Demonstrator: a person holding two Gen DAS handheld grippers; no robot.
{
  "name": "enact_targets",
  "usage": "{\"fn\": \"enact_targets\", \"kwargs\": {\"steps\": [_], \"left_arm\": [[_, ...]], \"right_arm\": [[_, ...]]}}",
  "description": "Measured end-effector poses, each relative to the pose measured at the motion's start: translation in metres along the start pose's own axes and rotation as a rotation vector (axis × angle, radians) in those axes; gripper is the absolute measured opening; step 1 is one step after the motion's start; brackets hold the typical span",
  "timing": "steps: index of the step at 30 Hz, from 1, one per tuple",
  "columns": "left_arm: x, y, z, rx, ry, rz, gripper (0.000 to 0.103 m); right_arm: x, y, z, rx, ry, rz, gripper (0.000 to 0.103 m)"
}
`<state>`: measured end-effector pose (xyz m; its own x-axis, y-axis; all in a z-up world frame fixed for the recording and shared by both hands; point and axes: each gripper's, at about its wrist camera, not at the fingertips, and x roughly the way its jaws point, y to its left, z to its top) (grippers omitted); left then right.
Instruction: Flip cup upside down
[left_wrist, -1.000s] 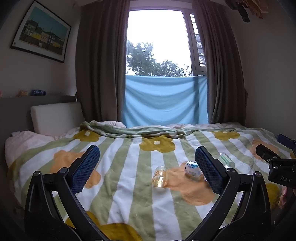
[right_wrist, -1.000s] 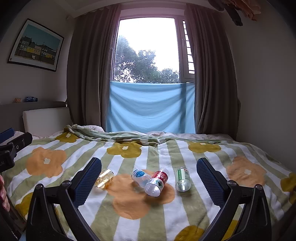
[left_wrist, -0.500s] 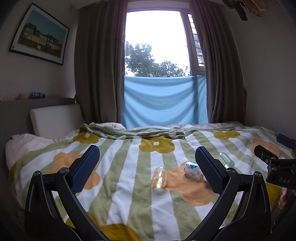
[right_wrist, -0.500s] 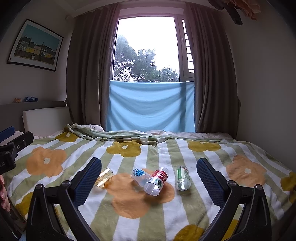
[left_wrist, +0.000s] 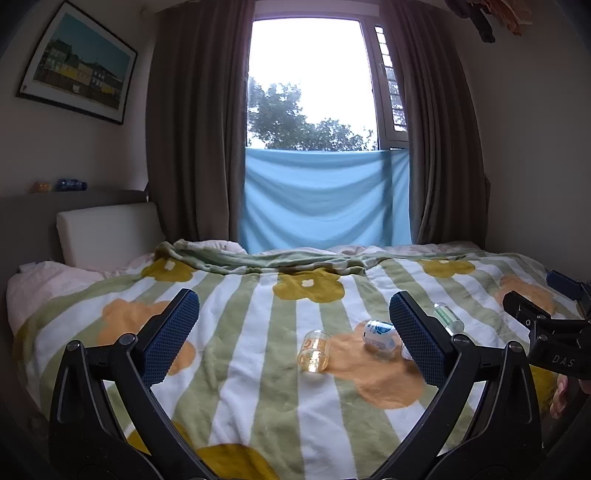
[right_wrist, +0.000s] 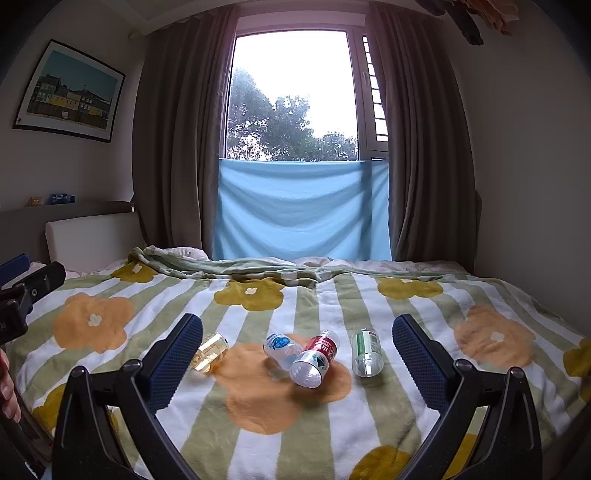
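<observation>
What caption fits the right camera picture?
Open right gripper above four cups lying sideways on a flowered blanket.

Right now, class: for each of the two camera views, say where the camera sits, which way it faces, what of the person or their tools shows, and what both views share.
Left wrist view: sits on the left gripper, faces across the bed to the window; its open fingers, the right gripper's tip and fingertips at right show.
Right wrist view: sits on the right gripper, facing likewise; its open fingers, the left gripper's tip and a fingertip at left show.
Shared: amber cup, blue-label cup, green-label cup, window, picture.
</observation>
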<state>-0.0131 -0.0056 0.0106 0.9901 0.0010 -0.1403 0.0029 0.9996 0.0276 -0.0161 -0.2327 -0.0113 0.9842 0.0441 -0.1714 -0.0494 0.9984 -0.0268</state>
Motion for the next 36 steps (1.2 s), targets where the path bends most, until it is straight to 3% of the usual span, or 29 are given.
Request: {"fn": "enact_targets", "kwargs": {"steps": [36], "left_arm": [[0.008, 0.002, -0.004, -0.025, 0.055, -0.017, 0.103]], "right_arm": [[0.005, 0.013, -0.013, -0.011, 0.023, 0.008, 0.103]]}}
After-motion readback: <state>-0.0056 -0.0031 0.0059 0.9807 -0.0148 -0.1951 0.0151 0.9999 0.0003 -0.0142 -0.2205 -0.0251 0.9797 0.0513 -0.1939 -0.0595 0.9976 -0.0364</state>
